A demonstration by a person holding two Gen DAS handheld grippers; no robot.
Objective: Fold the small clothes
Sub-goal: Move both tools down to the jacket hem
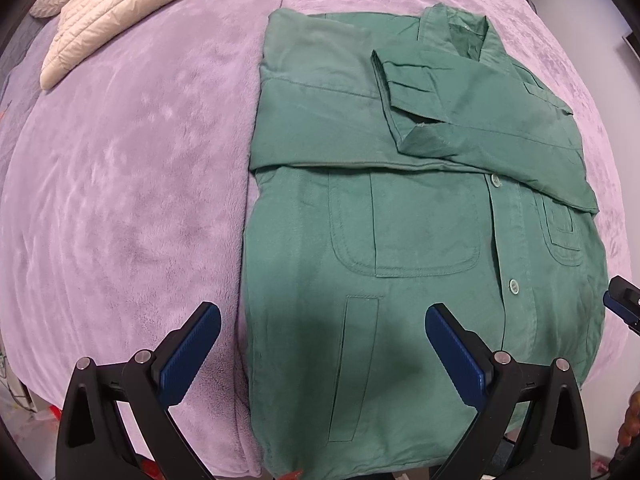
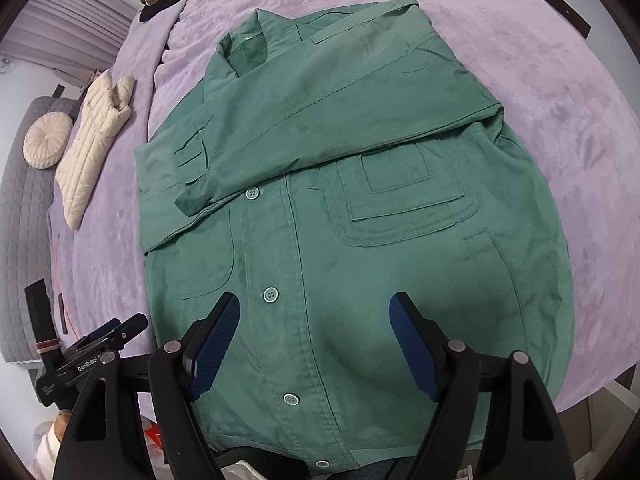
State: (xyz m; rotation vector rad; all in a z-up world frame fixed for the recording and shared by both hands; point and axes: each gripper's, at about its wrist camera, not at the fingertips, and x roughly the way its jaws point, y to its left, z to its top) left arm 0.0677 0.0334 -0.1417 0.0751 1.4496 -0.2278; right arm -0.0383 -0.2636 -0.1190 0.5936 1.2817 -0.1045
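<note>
The left gripper [image 1: 322, 322] and the right gripper [image 2: 314, 312] both hover with jaws spread wide and nothing between their ribbed blue pads [image 1: 191, 354], above the near hem of a green shirt [image 1: 420, 240] lying flat on a fuzzy lilac blanket [image 1: 120, 200]. The shirt is matte woven cloth with pale buttons [image 2: 271, 294], rounded stitched patch pockets [image 1: 404, 236] and both sleeves folded across the chest, and its hem runs out of view behind the gripper frames. A quilted cream jacket [image 1: 120, 8] and a round pleated cushion [image 2: 47, 145] lie well apart at the bed's far side.
</note>
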